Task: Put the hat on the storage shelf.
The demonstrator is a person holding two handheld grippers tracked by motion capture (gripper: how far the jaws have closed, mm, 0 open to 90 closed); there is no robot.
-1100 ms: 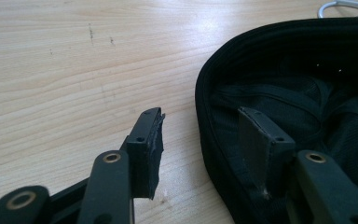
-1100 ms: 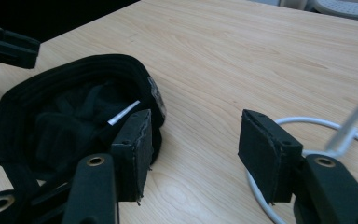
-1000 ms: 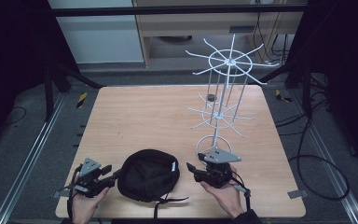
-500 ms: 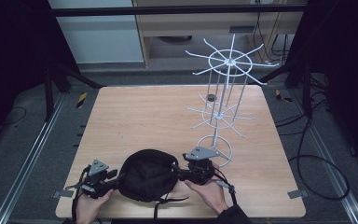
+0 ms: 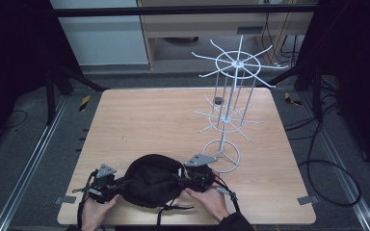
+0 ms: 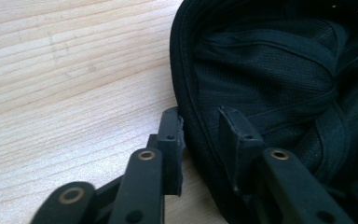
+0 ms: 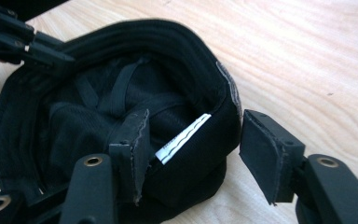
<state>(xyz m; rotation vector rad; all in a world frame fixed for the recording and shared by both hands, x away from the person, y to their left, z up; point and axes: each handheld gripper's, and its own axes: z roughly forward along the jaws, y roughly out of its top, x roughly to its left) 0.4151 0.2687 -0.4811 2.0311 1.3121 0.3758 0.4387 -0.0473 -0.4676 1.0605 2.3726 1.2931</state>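
at the table's near edge both grippers have closed in from the sides since a second ago. left gripper (image 6: 200, 135) straddles the cap's (image 5: 149, 180) rim, jaws narrowly apart, one inside, one outside. right gripper (image 7: 191, 149) straddles the opposite rim, jaws wide. the cap lies opening-up, long axis left-right. beyond stands a wire rack (image 5: 229, 115).

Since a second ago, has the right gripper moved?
Yes. The right gripper has slid left, away from the ring base of the white wire rack, and now straddles the rim of the black cap, jaws open.
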